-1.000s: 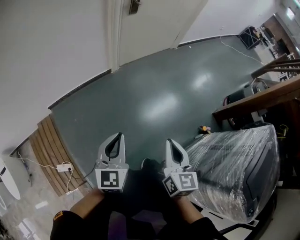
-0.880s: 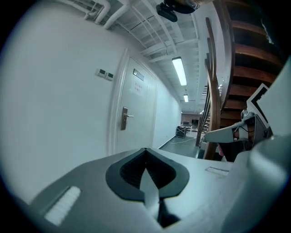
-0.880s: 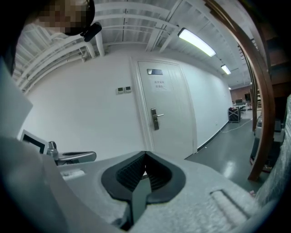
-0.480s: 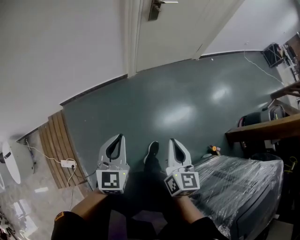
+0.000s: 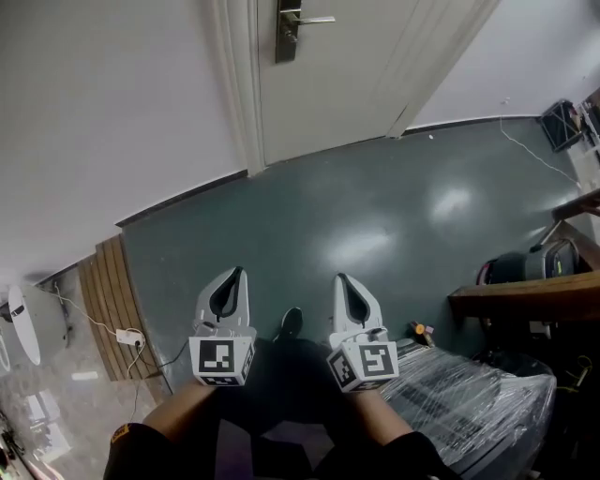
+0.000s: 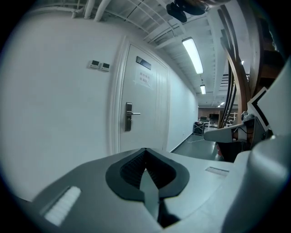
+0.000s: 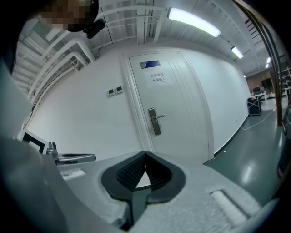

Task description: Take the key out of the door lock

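Observation:
A white door [image 5: 347, 66] stands shut at the top of the head view, with a metal lock plate and lever handle [image 5: 287, 28] on it. From here the key is too small to make out. The same lock plate [image 6: 128, 116] shows far ahead in the left gripper view, and again as the lock plate [image 7: 154, 121] in the right gripper view. My left gripper [image 5: 236, 274] and right gripper [image 5: 340, 279] are side by side low over the dark green floor, well short of the door. Both are shut with nothing in them.
A plastic-wrapped bulky object [image 5: 478, 403] sits at the lower right, under a wooden ledge [image 5: 525, 295]. Wooden slats [image 5: 108, 300] and a white power strip [image 5: 127, 336] lie at the left wall. A person's shoe [image 5: 291, 323] shows between the grippers.
The view has swung up toward the door, so the lock plate and handle now show fully. The wrapped object has slid toward the lower right. Both grippers stay shut.

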Action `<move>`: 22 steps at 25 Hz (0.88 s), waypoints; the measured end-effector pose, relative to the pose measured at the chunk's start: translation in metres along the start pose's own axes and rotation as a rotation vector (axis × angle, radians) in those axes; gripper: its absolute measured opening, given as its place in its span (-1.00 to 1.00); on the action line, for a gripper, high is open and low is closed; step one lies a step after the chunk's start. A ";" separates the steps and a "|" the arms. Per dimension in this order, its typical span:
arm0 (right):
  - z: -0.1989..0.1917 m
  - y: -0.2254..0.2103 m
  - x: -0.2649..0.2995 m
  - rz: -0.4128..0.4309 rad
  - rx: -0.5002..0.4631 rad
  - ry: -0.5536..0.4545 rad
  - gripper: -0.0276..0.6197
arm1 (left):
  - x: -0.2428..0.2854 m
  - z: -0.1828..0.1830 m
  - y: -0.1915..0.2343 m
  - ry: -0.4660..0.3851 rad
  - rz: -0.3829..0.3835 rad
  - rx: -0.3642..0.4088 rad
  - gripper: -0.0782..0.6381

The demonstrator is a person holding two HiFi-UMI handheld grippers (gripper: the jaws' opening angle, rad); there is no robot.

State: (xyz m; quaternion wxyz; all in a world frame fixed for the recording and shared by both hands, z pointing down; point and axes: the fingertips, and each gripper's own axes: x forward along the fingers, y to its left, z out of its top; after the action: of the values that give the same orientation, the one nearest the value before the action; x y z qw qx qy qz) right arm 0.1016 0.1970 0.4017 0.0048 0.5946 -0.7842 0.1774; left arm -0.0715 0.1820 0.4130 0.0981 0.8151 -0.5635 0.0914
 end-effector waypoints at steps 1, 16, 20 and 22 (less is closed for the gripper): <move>0.002 -0.007 0.003 0.003 -0.002 -0.004 -0.94 | 0.008 0.002 -0.006 -0.003 -0.003 0.009 -0.73; 0.029 -0.089 0.060 -0.077 0.011 0.001 -0.94 | 0.134 0.028 -0.044 0.014 -0.117 0.030 -0.73; 0.044 -0.108 0.095 -0.108 -0.030 0.024 -0.94 | 0.192 0.041 -0.044 0.004 -0.160 0.011 -0.73; 0.046 -0.118 0.116 -0.122 -0.034 0.045 -0.94 | 0.219 0.047 -0.043 -0.004 -0.183 0.011 -0.73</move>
State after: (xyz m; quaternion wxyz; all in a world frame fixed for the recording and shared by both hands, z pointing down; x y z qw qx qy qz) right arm 0.1874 0.0492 0.4161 0.0433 0.6371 -0.7490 0.1766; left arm 0.0463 -0.0124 0.4223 0.1008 0.8639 -0.4864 0.0835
